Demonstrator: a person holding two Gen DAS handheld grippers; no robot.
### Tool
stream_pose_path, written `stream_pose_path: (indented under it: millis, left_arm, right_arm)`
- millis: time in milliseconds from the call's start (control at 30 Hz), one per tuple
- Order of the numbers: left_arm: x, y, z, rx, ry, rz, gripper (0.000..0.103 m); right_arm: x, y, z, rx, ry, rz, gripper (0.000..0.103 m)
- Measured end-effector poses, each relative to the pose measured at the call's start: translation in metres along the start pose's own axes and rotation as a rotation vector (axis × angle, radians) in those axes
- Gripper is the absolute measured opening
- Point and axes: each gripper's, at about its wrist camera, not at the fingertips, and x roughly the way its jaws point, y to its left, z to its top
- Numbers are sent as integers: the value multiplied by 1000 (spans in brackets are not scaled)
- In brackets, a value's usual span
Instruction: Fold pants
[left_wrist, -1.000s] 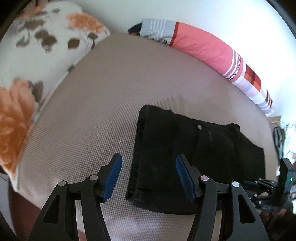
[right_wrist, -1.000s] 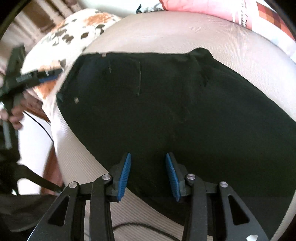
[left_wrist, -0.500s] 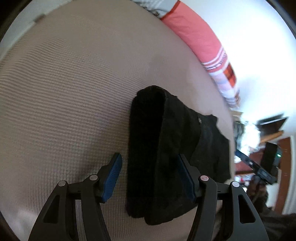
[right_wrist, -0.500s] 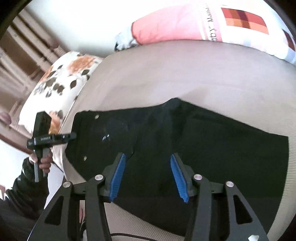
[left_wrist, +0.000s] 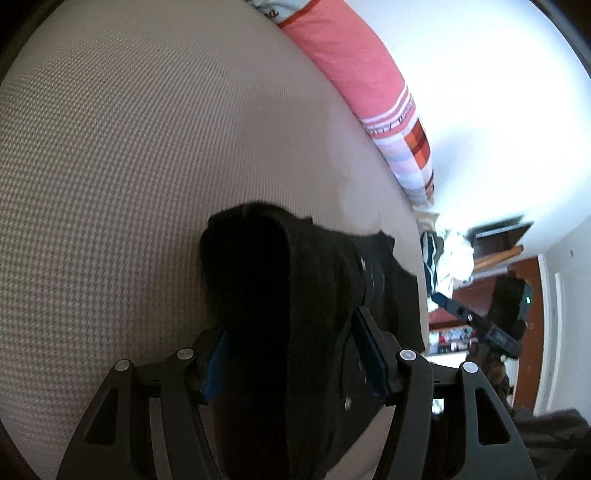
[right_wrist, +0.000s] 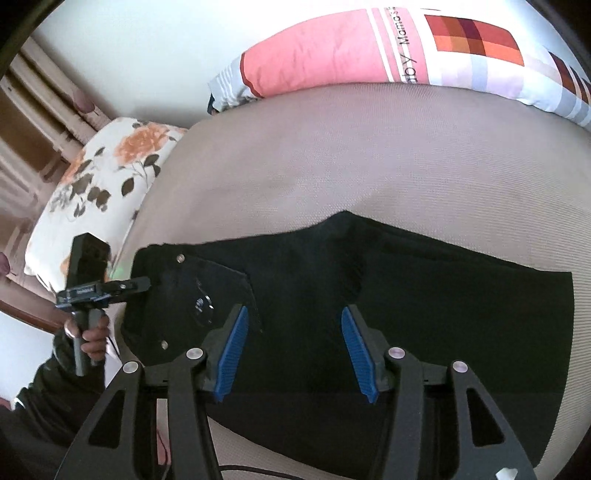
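Black pants (right_wrist: 406, 295) lie folded on a beige bed (right_wrist: 332, 147). A metal button and a pocket show at their left end. In the left wrist view my left gripper (left_wrist: 290, 321) straddles the thick folded end of the pants (left_wrist: 314, 277). The cloth fills the gap between its blue pads (left_wrist: 369, 354), and the jaws stand wide without squeezing it. The right wrist view has the left gripper (right_wrist: 144, 284) at that same end, held by a hand (right_wrist: 88, 332). My right gripper (right_wrist: 293, 310) hovers open above the middle of the pants, with nothing between its fingers.
A pink striped pillow (right_wrist: 332, 48) runs along the far side of the bed by the white wall. A floral pillow (right_wrist: 103, 177) lies at the left end. Bare mattress (left_wrist: 129, 166) stretches beyond the pants. A thin cable (right_wrist: 240, 470) runs along the near edge.
The left gripper has tipped down and moved in until the folded end of the pants sits between its jaws. The right gripper has risen off the cloth and its jaws have widened.
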Motion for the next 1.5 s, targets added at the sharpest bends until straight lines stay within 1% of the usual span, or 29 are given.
stream_pose_path:
  millis: [33, 67, 167, 200, 267, 367, 500, 567, 700, 767, 833, 900, 933, 967, 1033, 1100, 1200, 1333, 1433, 1500]
  left_arm:
    - [0, -1, -1, 1, -15, 12, 57]
    - [0, -3, -4, 5, -32, 39, 49]
    - [1, -12, -14, -14, -85, 111, 39]
    - [0, -18, -17, -16, -101, 145, 37]
    - [-1, -34, -18, -25, -118, 201, 30]
    - [-6, -58, -19, -46, -138, 243, 26]
    - [-12, -108, -27, -41, -177, 275, 24]
    - [-8, -135, -29, -41, -190, 296, 23]
    - [9, -188, -33, -89, -226, 261, 21]
    - [26, -216, -31, -76, -232, 256, 17]
    - [43, -240, -32, -54, -230, 266, 17]
    - [71, -265, -33, -1, -211, 309, 17]
    - [84, -273, -35, 8, -200, 322, 17]
    - [104, -281, -36, 22, -167, 325, 17]
    - [132, -291, -40, 37, -127, 340, 17]
    - [163, -301, -47, 69, -90, 380, 17]
    - [198, -310, -55, 125, -69, 445, 17]
    - [225, -308, -58, 163, -59, 490, 17]
    - [233, -304, -62, 192, -51, 492, 20]
    - [237, -299, -64, 191, -30, 462, 26]
  right_arm:
    - [-3, -1, 0, 6, -13, 4, 50]
    - [-6, -2, -1, 11, -23, 6, 51]
    - [-17, -8, -5, 33, -54, 3, 51]
    - [-20, -10, -6, 39, -62, 1, 51]
    - [-29, -18, -9, 59, -82, -2, 51]
    - [-44, -33, -13, 85, -116, 1, 52]
    - [-65, -59, -17, 118, -164, 15, 52]
    - [-72, -70, -19, 129, -177, 19, 52]
    - [-87, -95, -25, 138, -192, 37, 52]
    - [-96, -109, -29, 135, -198, 45, 52]
    - [-105, -120, -33, 135, -207, 47, 53]
    - [-114, -133, -36, 145, -224, 57, 53]
    - [-117, -140, -38, 153, -231, 59, 53]
    - [-120, -146, -40, 165, -236, 60, 53]
    - [-127, -159, -42, 192, -246, 61, 54]
    - [-132, -170, -45, 217, -253, 58, 54]
    - [-139, -184, -54, 244, -261, 47, 54]
    - [-141, -203, -64, 291, -252, 38, 54]
    - [-138, -212, -68, 312, -247, 35, 54]
    - [-135, -217, -68, 328, -240, 34, 54]
